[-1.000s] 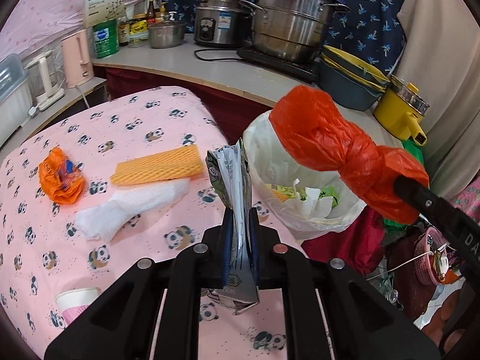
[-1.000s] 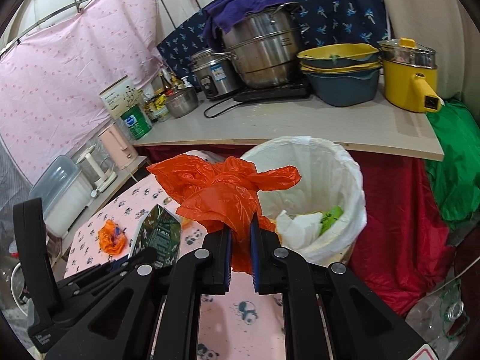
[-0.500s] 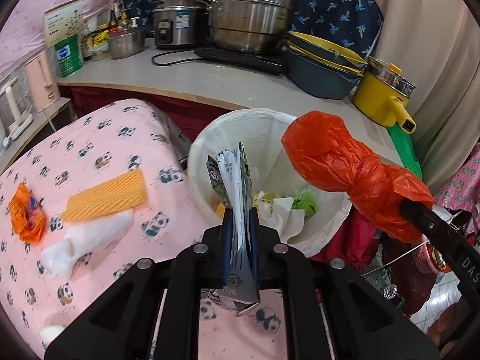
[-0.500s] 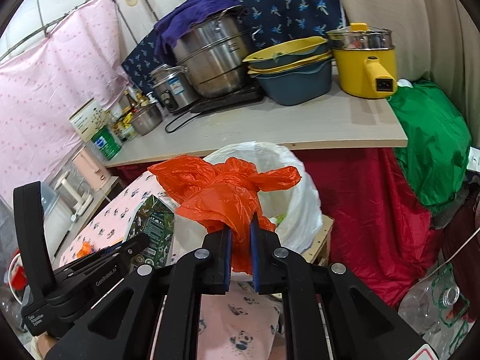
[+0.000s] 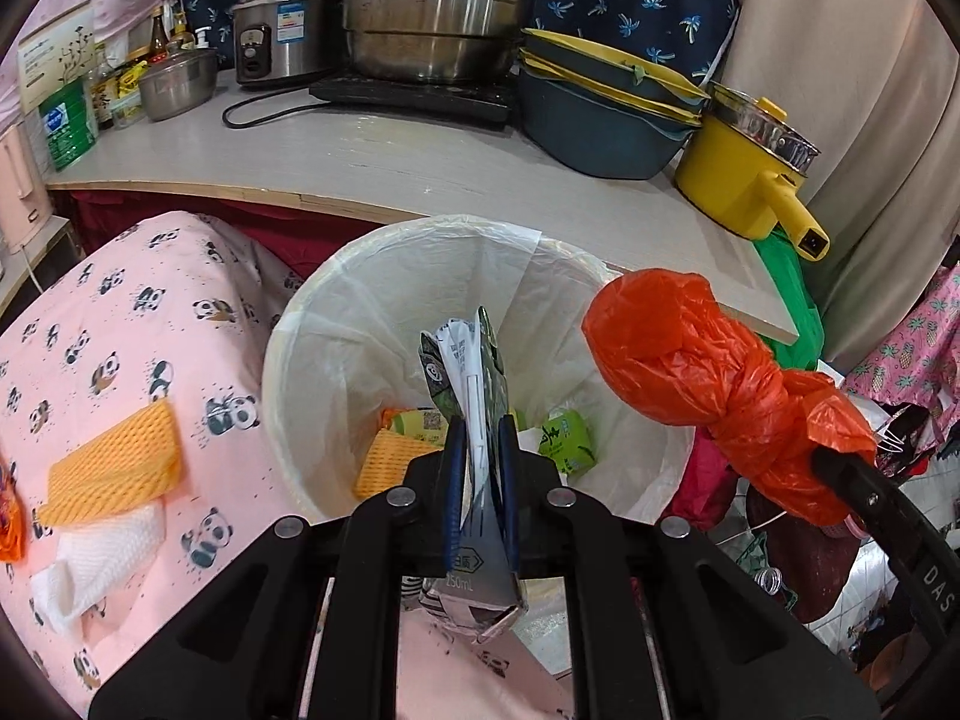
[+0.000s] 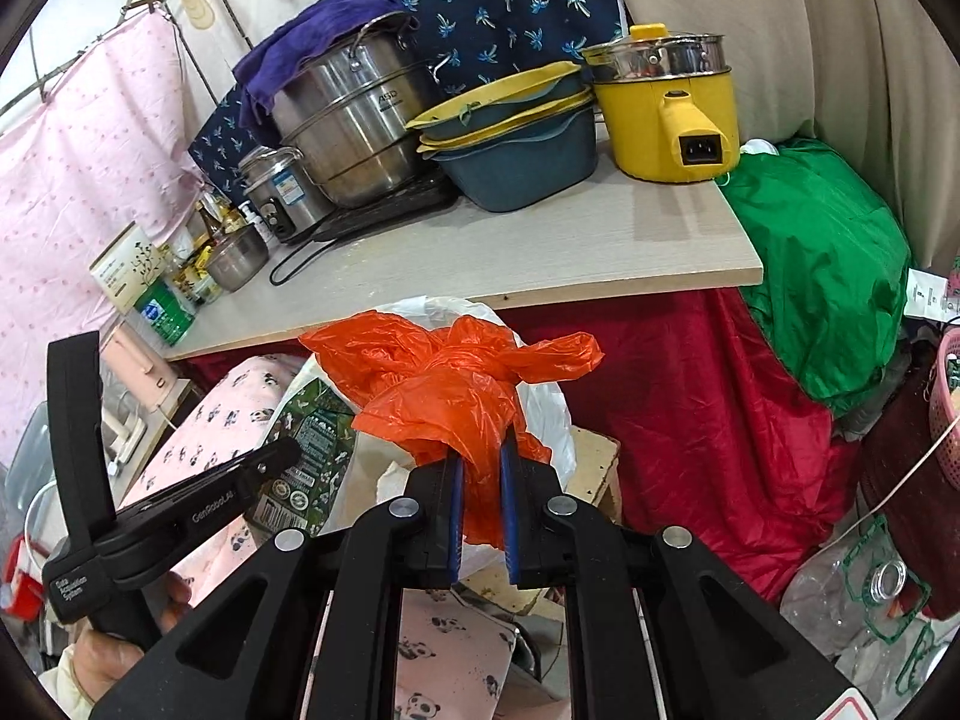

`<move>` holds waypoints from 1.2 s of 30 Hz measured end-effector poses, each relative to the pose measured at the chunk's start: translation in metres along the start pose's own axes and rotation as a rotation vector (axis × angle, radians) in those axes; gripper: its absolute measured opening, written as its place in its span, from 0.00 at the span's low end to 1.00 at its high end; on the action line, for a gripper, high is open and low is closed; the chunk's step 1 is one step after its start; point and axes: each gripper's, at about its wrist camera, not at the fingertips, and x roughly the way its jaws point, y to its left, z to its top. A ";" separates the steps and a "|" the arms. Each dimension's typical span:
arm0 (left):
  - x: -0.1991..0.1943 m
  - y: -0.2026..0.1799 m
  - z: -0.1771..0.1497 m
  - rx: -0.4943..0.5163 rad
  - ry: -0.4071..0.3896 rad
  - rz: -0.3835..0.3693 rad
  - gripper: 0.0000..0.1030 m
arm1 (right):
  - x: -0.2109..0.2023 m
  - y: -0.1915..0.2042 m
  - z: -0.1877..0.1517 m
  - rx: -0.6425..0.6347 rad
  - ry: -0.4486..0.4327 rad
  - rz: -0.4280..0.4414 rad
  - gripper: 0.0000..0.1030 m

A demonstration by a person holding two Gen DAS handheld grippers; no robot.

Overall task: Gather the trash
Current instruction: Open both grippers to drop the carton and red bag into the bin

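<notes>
My left gripper is shut on a flattened green and white drink carton and holds it over the near rim of the white-lined trash bin. My right gripper is shut on a knotted orange plastic bag. That bag also shows in the left wrist view, above the bin's right rim. The carton shows in the right wrist view, held by the left gripper. The bin holds green cartons and yellow foam netting.
On the pink panda tablecloth to the left lie yellow foam netting, a white foam net and an orange scrap. A counter behind the bin holds steel pots, stacked basins and a yellow electric pot.
Both grippers have moved right from over the table to the bin. The carton now hangs over the bin's near side, and the orange bag is beside its right rim.
</notes>
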 end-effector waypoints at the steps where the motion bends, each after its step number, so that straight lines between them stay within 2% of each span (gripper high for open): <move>1: 0.004 0.000 0.002 -0.003 0.004 -0.004 0.10 | 0.003 0.000 0.001 -0.002 0.002 -0.004 0.10; 7: 0.012 -0.001 0.007 0.004 -0.008 -0.003 0.13 | 0.013 0.004 0.003 -0.006 0.008 -0.006 0.10; 9: 0.013 -0.002 0.008 0.007 -0.012 0.000 0.31 | 0.016 0.006 0.005 -0.008 0.010 -0.003 0.10; 11: 0.011 -0.002 0.008 0.006 -0.025 0.003 0.40 | 0.019 0.010 0.007 -0.013 0.011 0.001 0.10; 19: -0.003 0.009 0.008 -0.021 -0.048 0.017 0.43 | 0.032 0.026 0.018 -0.033 0.010 0.026 0.10; 25: -0.023 0.031 0.003 -0.064 -0.078 0.068 0.49 | 0.047 0.043 0.025 -0.065 0.021 0.047 0.10; 30: -0.035 0.053 -0.003 -0.112 -0.093 0.103 0.55 | 0.065 0.053 0.025 -0.070 0.058 0.067 0.17; 32: -0.038 0.061 -0.005 -0.130 -0.091 0.112 0.55 | 0.070 0.058 0.024 -0.077 0.062 0.058 0.28; 36: -0.046 0.075 -0.011 -0.159 -0.088 0.131 0.56 | 0.063 0.065 0.021 -0.074 0.045 0.068 0.38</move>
